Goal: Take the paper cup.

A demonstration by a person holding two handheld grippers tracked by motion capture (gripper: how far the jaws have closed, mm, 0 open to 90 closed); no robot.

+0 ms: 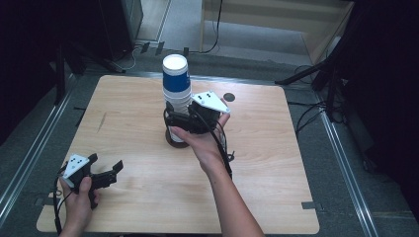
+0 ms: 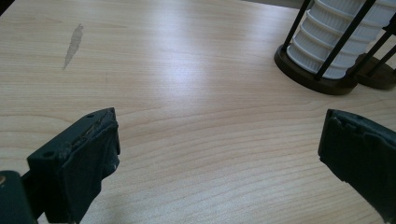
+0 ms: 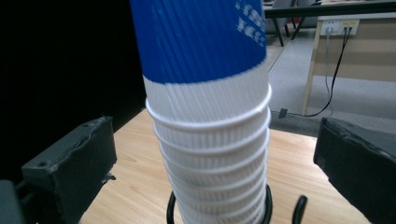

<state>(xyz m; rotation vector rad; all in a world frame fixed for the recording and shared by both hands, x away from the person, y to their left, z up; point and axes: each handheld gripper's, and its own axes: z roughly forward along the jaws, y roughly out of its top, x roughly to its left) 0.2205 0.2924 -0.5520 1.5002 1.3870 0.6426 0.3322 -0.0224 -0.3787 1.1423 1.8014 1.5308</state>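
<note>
A tall stack of ribbed white paper cups (image 1: pixel 176 81), topped by a blue-and-white cup, stands rim-down in a black wire holder on a dark round base (image 1: pixel 174 141) near the table's middle. My right gripper (image 1: pixel 169 118) is open beside the stack's lower part. In the right gripper view the stack (image 3: pixel 210 140) rises between the two wide-apart pads (image 3: pixel 70 163), which stand clear of it. My left gripper (image 1: pixel 106 163) is open at the front left of the table, nothing in it. In the left gripper view (image 2: pixel 219 149) the stack (image 2: pixel 327 42) and base (image 2: pixel 308 77) stand at the far right.
The wooden table (image 1: pixel 257 163) has a grey smear (image 1: pixel 101 122) at its left and a dark round spot (image 1: pixel 229 97) behind the right hand. A second dark base (image 2: pixel 380 77) sits just beside the holder. Cables and dark stands lie on the floor around the table.
</note>
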